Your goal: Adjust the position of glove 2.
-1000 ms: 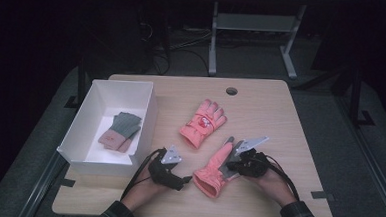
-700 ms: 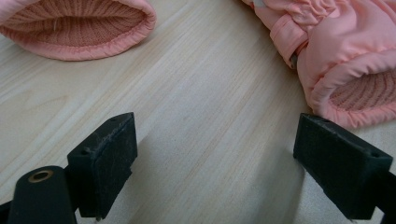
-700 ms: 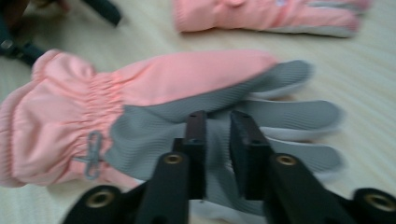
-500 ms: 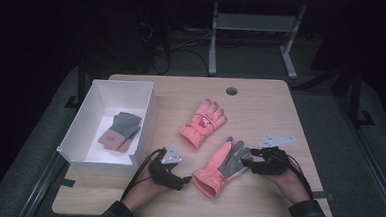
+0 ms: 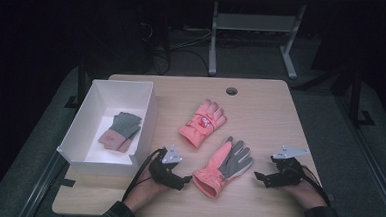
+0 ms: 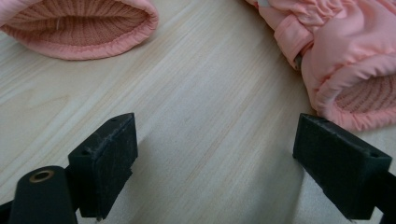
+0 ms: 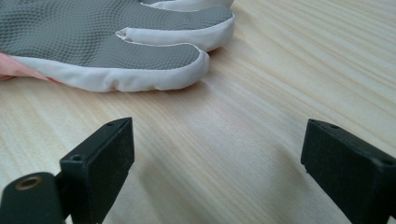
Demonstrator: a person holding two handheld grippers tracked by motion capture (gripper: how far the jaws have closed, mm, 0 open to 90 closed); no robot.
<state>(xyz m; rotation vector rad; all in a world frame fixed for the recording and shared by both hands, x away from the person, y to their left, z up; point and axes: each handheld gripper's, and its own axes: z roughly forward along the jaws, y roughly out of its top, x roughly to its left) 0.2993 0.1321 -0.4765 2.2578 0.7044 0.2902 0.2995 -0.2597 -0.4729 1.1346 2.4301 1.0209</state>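
Pink padded fabric makes up the palm-up winter glove with a grey textured palm point(image 5: 224, 167), which is lying on the pale wooden table point(image 5: 271, 112) between both tools. The left gripper point(image 5: 186, 179), at the glove's nine o'clock, is resting with jaws wide apart, gripping nothing. The right gripper point(image 5: 259, 177), at three o'clock, is likewise gaping and empty. A second pink glove point(image 5: 203, 123) is lying at twelve o'clock; its small emblem is unreadable.
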